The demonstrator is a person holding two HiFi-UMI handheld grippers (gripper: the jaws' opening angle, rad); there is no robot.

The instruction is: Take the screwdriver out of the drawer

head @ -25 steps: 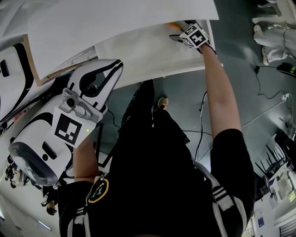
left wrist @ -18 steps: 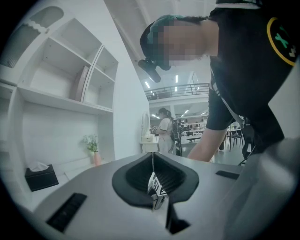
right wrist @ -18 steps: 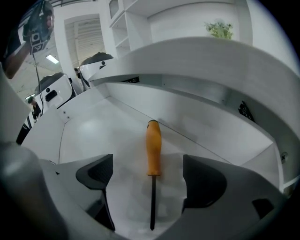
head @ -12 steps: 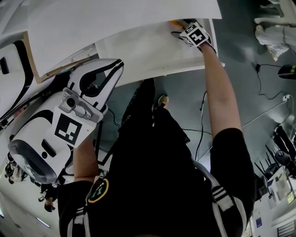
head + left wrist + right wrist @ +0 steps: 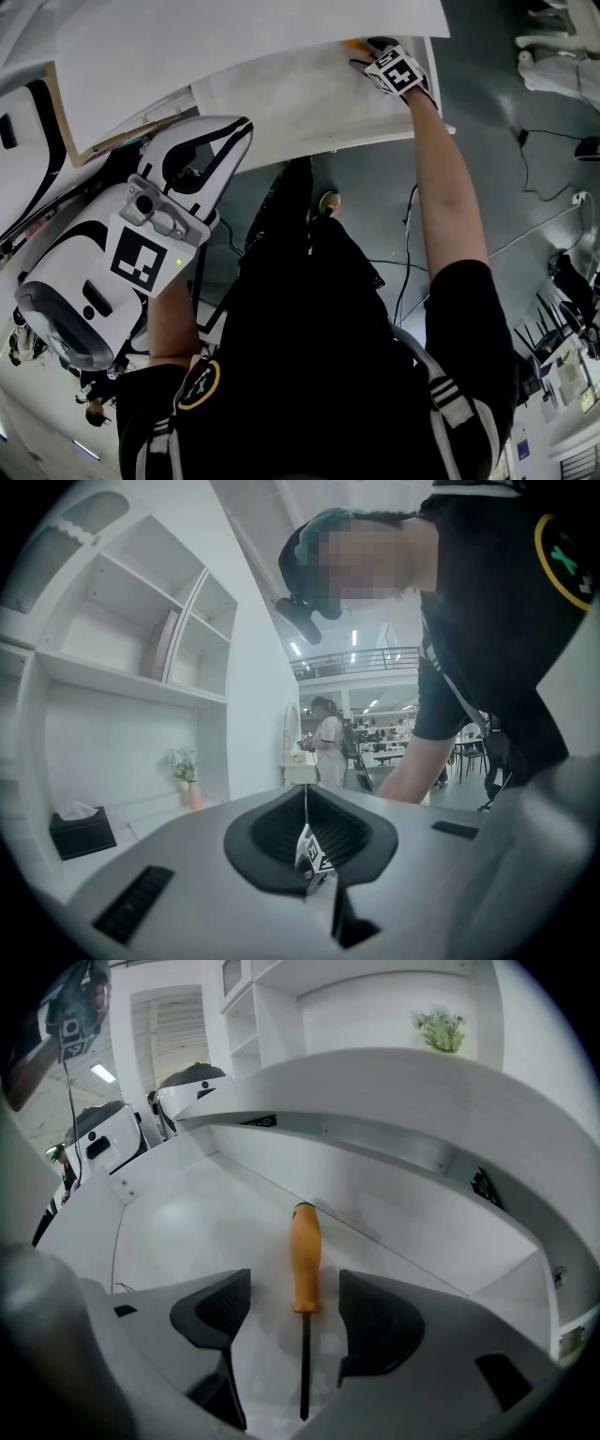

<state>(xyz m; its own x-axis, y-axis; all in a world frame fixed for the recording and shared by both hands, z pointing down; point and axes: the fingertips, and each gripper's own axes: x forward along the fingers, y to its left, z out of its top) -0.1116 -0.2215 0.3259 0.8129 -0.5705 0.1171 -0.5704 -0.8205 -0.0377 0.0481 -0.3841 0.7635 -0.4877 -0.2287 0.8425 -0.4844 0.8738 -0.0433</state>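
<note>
Nearly at the grasp — the screwdriver (image 5: 305,1260) is not yet lifted from the open drawer (image 5: 169,1213).
Done so far: the drawer is pulled out and the right gripper (image 5: 292,1290) is set over the tool, which lies flat on the drawer floor with its orange handle toward 12 o'clock and its dark shaft toward 6. The jaws have just been closing and stand apart at 9 and 3 o'clock of the handle, with a gap showing on each side. Left to do: clamp, lift, bring it clear. The left gripper (image 5: 305,799), at 9 o'clock in the head view, has its jaws together on nothing. The shaft's tip sits close to the gripper's body, and the head view shows only a sliver of orange under the worktop (image 5: 234,37) — most of the drawer's back is hidden there.
</note>
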